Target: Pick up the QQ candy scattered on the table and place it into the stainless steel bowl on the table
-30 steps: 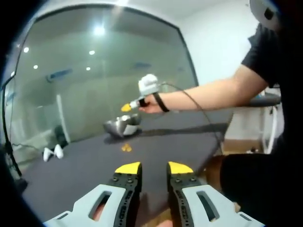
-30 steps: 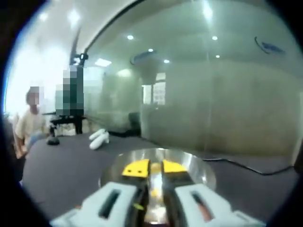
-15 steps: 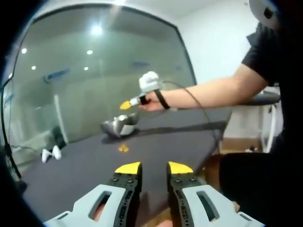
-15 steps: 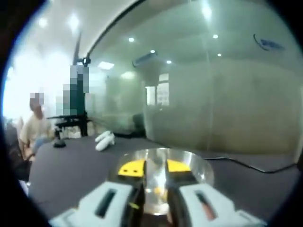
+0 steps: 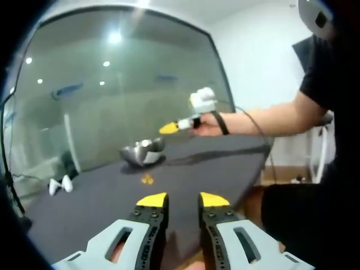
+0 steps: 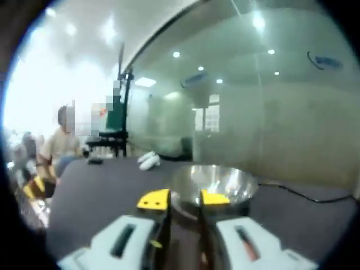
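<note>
One small cluster of candy (image 5: 147, 179) lies on the dark table (image 5: 191, 169), a little on the near side of the bowl (image 5: 143, 152) and apart from it. In the left gripper view the left gripper (image 5: 183, 200) sits low over the near table edge, jaws parted by a modest gap with nothing between them; it looks parked, waiting out of the way. The right gripper (image 5: 169, 128) shows there too, held up in the air by an outstretched arm (image 5: 270, 117), off to the right of the bowl and above table height. Its yellow tips are too small there to read.

In the right gripper view the right gripper (image 6: 184, 199) has its jaws apart with nothing visibly held, and the bowl (image 6: 216, 183) lies just beyond the tips, its open mouth tilted toward the camera. That fits, I judge, a hand free to go for more candy.

Room to move is good: the tabletop between bowl and candy is bare, and the nearest other things, two white objects (image 6: 148, 161), lie well off toward the far side. The glass wall (image 5: 112, 95) stands behind the table, and the table's right edge (image 5: 256, 169) falls away beneath the arm. A cable (image 6: 304, 194) trails on the table behind the bowl, clear of the candy.
</note>
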`<move>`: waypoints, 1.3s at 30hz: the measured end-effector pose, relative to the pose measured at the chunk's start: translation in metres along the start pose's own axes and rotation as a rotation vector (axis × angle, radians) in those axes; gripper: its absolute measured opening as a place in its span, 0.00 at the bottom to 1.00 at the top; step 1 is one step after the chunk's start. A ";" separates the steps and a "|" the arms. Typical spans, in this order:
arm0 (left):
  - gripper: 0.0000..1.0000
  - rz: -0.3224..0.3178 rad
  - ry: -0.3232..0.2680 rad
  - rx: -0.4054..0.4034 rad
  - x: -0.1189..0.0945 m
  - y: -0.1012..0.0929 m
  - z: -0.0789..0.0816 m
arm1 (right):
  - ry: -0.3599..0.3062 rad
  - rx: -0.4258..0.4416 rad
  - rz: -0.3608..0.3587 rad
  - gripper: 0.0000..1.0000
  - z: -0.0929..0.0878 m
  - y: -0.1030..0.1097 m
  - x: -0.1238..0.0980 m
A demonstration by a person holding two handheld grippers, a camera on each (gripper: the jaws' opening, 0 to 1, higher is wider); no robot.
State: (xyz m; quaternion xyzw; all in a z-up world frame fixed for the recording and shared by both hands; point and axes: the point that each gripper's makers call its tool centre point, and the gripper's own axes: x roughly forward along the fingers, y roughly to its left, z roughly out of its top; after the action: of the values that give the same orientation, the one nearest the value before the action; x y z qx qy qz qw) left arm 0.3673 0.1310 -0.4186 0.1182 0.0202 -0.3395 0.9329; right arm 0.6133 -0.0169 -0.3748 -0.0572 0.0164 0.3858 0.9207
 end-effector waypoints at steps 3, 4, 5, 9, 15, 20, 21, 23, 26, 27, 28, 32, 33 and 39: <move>0.23 -0.008 0.004 0.003 -0.001 -0.001 -0.002 | 0.043 -0.016 0.031 0.23 -0.018 0.016 -0.021; 0.23 -0.011 0.004 0.003 -0.001 -0.002 -0.002 | 0.041 -0.014 0.031 0.25 -0.020 0.019 -0.029; 0.23 -0.011 0.004 0.004 -0.002 -0.001 -0.003 | 0.043 -0.008 0.029 0.26 -0.023 0.021 -0.035; 0.23 0.000 0.000 -0.004 -0.003 0.003 -0.003 | 0.071 0.015 0.039 0.26 -0.038 0.025 -0.048; 0.23 -0.007 -0.008 0.001 -0.001 0.003 -0.001 | 0.092 0.060 0.066 0.28 -0.048 0.040 -0.048; 0.23 -0.007 -0.027 0.009 0.002 0.006 0.008 | 0.138 0.022 0.138 0.30 -0.060 0.064 -0.033; 0.23 -0.004 -0.028 0.009 0.002 0.006 0.008 | 0.139 0.023 0.143 0.30 -0.061 0.067 -0.028; 0.23 -0.003 -0.023 -0.001 0.003 0.006 0.007 | 0.151 0.039 0.168 0.30 -0.066 0.073 -0.019; 0.23 -0.009 -0.017 0.018 0.002 0.003 0.006 | 0.190 0.018 0.174 0.29 -0.076 0.078 -0.006; 0.23 -0.010 -0.017 0.015 0.002 0.003 0.006 | 0.196 0.020 0.178 0.28 -0.077 0.079 -0.002; 0.23 -0.010 -0.016 0.010 0.001 0.002 0.005 | 0.203 0.019 0.183 0.28 -0.078 0.080 0.001; 0.23 -0.012 -0.010 0.001 -0.004 0.000 0.005 | 0.223 0.002 0.208 0.28 -0.080 0.074 0.023; 0.23 -0.015 -0.016 -0.004 -0.005 -0.001 0.006 | 0.229 0.001 0.213 0.28 -0.081 0.075 0.027; 0.23 0.010 -0.022 -0.016 -0.005 0.005 0.006 | 0.272 -0.033 0.226 0.28 -0.094 0.077 0.056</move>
State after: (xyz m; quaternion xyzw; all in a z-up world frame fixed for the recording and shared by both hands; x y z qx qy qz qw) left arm 0.3667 0.1366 -0.4113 0.1073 0.0118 -0.3360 0.9357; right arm 0.5993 0.0652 -0.4798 -0.1218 0.1408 0.4755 0.8598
